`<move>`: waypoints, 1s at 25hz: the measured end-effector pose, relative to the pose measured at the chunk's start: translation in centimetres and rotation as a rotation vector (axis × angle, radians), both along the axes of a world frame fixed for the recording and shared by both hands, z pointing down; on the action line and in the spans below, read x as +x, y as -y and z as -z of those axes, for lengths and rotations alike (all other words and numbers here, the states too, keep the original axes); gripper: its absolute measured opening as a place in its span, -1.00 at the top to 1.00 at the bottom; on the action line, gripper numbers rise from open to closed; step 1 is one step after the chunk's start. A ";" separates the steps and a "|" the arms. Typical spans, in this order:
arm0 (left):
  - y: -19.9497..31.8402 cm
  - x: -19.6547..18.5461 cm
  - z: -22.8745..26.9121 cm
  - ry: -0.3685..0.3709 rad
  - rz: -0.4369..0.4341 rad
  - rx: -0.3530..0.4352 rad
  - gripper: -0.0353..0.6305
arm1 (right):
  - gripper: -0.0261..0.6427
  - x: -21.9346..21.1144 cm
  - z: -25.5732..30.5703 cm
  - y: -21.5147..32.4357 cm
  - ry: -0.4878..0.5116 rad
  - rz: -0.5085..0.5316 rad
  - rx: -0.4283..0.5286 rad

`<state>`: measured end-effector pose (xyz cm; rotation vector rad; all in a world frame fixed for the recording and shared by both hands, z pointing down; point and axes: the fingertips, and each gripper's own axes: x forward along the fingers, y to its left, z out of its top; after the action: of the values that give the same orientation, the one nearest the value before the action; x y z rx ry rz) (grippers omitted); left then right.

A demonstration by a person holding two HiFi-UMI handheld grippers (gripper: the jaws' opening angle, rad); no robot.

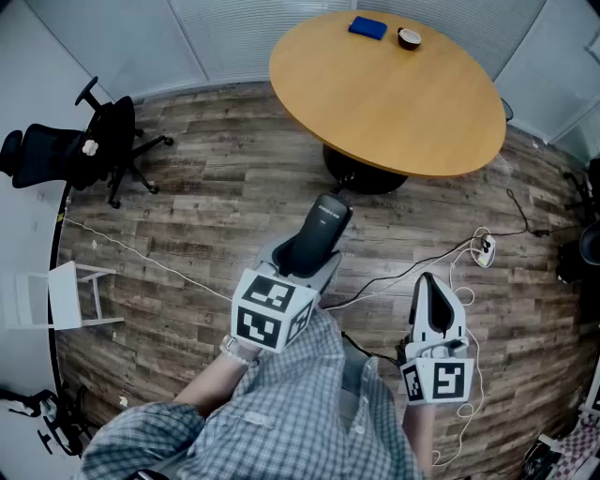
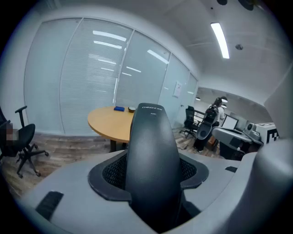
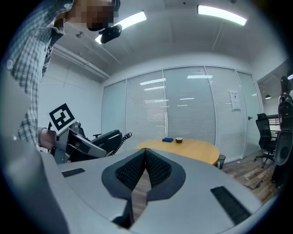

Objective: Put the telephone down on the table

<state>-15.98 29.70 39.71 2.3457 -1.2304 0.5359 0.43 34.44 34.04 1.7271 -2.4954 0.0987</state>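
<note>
A dark telephone handset [image 1: 319, 232] sticks forward out of my left gripper [image 1: 302, 267], whose jaws stand wide and press on both its sides. In the left gripper view the handset [image 2: 151, 146] fills the middle between the ribbed pads [image 2: 112, 171]. The round wooden table [image 1: 412, 112] lies ahead, beyond the handset's tip, and shows in that view too as a table [image 2: 107, 121]. My right gripper [image 1: 430, 284] hangs lower at the right, shut and holding nothing, its jaws meeting [image 3: 145, 154]. From there the handset [image 3: 101, 139] shows at the left with a coiled cord [image 3: 123, 136].
On the table's far side lie a blue flat object [image 1: 367, 27] and a small bowl [image 1: 409, 38]. A black office chair [image 1: 94, 145] and a white stool [image 1: 70, 295] stand at the left. Cables and a power strip [image 1: 484, 248] lie on the wood floor at the right.
</note>
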 end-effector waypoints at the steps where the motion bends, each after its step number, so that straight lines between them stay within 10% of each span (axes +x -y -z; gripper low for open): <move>1: 0.0 0.2 0.0 -0.002 -0.003 -0.004 0.06 | 0.89 0.1 0.0 0.1 0.002 -0.004 -0.002; 25: 12.8 -1.6 1.5 0.010 -0.113 -0.003 0.06 | 0.89 -2.4 1.4 11.5 0.023 -0.112 -0.013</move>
<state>-17.59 16.92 38.24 2.4240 -1.1049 0.5868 -1.95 22.92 32.60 1.8700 -2.4074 0.1438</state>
